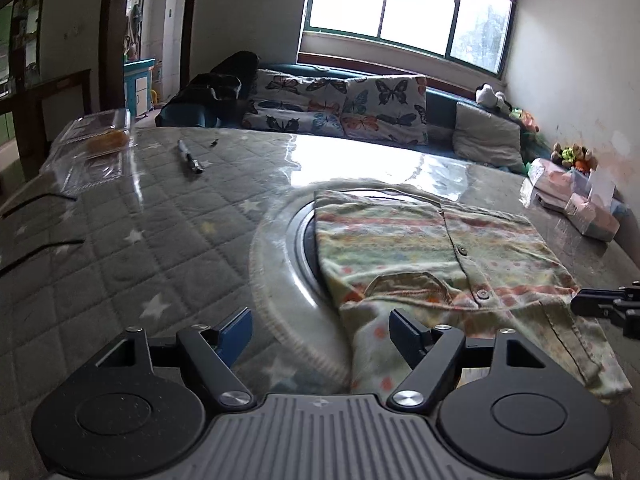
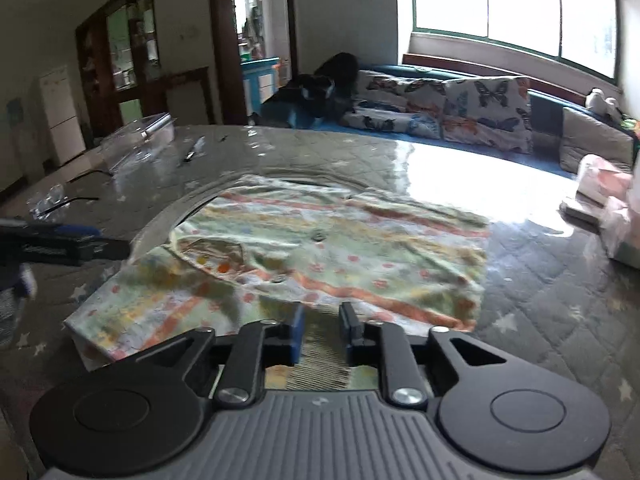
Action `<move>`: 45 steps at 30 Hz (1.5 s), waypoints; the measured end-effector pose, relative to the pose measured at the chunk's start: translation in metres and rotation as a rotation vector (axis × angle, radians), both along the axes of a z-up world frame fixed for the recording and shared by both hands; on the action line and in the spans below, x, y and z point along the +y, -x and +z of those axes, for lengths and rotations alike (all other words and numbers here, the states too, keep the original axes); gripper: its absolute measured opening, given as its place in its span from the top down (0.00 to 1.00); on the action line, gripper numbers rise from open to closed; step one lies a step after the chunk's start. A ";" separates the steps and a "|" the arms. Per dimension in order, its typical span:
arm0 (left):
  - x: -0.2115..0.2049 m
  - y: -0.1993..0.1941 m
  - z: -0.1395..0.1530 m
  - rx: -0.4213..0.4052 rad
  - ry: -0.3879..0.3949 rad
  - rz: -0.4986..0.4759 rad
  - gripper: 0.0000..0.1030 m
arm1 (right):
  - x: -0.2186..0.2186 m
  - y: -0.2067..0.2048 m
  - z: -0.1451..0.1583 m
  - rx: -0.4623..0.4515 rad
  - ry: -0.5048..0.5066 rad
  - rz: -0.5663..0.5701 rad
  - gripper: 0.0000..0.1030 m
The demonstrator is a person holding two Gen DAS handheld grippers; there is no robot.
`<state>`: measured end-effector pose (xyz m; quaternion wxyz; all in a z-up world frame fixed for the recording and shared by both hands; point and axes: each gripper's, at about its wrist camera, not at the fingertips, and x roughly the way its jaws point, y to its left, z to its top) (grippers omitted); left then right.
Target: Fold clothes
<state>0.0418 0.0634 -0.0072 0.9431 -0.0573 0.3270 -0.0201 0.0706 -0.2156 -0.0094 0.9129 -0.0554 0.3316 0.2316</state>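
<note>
A pale green, striped and dotted buttoned garment (image 1: 440,256) lies partly folded on the quilted grey table cover (image 1: 140,240); it also fills the middle of the right wrist view (image 2: 320,248). My left gripper (image 1: 320,330) is open wide and empty, its right finger (image 1: 404,332) over the garment's near left corner. My right gripper (image 2: 320,334) is open with a narrow gap, just over the garment's near edge, holding nothing. The right gripper's tip shows at the right edge of the left wrist view (image 1: 600,306).
A round metal-rimmed inset (image 1: 300,240) sits under the garment. A pen (image 1: 190,156) and a clear plastic box (image 1: 100,140) lie at the far left. Pink packages (image 1: 576,196) stand at the far right. A sofa with butterfly cushions (image 1: 340,108) is beyond the table.
</note>
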 end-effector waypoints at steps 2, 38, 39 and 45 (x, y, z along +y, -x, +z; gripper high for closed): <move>-0.006 -0.008 -0.002 0.006 -0.005 -0.010 0.28 | 0.005 -0.002 -0.005 0.011 -0.003 0.015 0.80; -0.060 -0.010 -0.028 -0.005 -0.142 -0.182 0.34 | 0.004 0.001 -0.019 0.056 0.034 0.060 0.65; -0.059 -0.009 -0.028 -0.007 -0.147 -0.182 0.34 | 0.004 0.003 -0.018 0.055 0.038 0.064 0.65; -0.061 0.001 -0.014 -0.032 -0.132 -0.179 0.34 | 0.003 0.016 -0.012 0.021 0.038 0.077 0.65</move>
